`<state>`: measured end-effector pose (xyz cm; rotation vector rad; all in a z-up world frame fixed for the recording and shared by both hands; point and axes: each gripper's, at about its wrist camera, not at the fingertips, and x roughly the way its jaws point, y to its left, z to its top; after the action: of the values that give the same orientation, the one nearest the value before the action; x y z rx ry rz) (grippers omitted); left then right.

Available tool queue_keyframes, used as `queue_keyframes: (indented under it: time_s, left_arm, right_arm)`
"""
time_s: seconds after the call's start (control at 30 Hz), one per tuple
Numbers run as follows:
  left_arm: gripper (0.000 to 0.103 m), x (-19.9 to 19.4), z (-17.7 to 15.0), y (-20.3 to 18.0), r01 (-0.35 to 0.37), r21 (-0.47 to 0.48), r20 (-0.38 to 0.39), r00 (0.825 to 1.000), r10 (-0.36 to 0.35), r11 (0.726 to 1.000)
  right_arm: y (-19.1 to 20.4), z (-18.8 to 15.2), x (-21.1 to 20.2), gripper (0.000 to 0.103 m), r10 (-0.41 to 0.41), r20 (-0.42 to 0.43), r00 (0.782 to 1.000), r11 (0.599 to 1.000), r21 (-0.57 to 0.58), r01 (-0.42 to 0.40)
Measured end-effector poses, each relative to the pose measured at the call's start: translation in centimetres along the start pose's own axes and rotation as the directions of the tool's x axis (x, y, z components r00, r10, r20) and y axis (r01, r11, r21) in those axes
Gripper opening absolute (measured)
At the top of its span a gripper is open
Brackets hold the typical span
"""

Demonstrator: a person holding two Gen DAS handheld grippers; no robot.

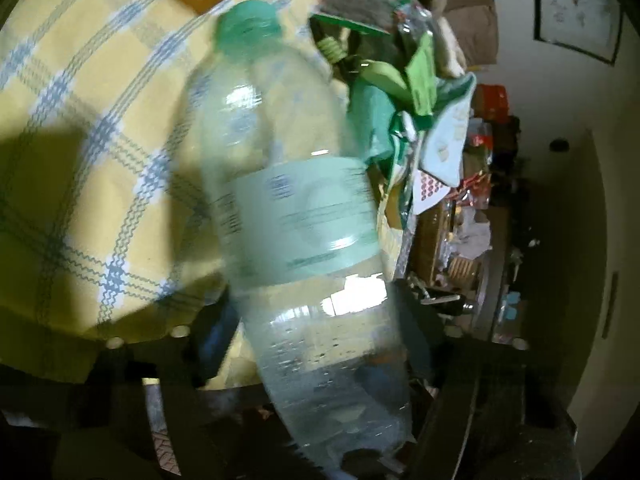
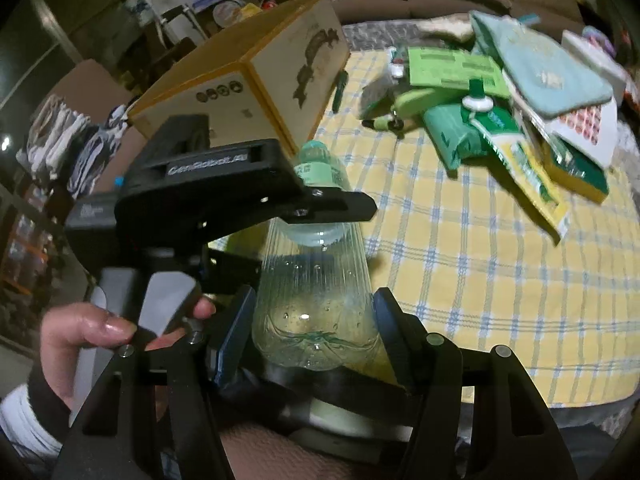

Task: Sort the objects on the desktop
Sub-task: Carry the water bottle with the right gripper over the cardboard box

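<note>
Clear plastic water bottle [image 2: 316,312] clamped at its base by right gripper [image 2: 316,332], left gripper [image 2: 256,196] apparently closed around its middle, yellow checked tablecloth [image 2: 460,272] beneath.

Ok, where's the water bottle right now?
In the right wrist view the water bottle sits low and centre, its base clamped in the right hand-held gripper, with the left hand-held gripper across its upper part.
</note>
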<state>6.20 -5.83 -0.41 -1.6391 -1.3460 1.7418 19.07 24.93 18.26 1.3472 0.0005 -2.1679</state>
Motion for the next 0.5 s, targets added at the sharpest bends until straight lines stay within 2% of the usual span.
queue_keyframes:
  time_s: [0.1,0.37,0.5]
  left_arm:
    - [0.066,-0.3,-0.2,-1.8,-0.014,0.06,0.002,1.0,0.014,0.998]
    - [0.066,-2.2,-0.7,-6.8,-0.036,0.189,0.015,0.999,0.034,0.981]
    - [0.066,-3.7,-0.4,-9.9,-0.005,0.258,0.026,1.0,-0.001,0.966]
  right_arm:
    - [0.5,0.2,-1.0,0.063,-0.024,0.023,0.999,0.999,-0.03,0.025]
    - [0.9,1.6,-4.0,0.063,-0.025,0.095,0.995,0.999,-0.034,0.028]
    - [1.2,3.0,-5.6,0.063,-0.017,0.141,0.99,0.999,-0.03,0.021]
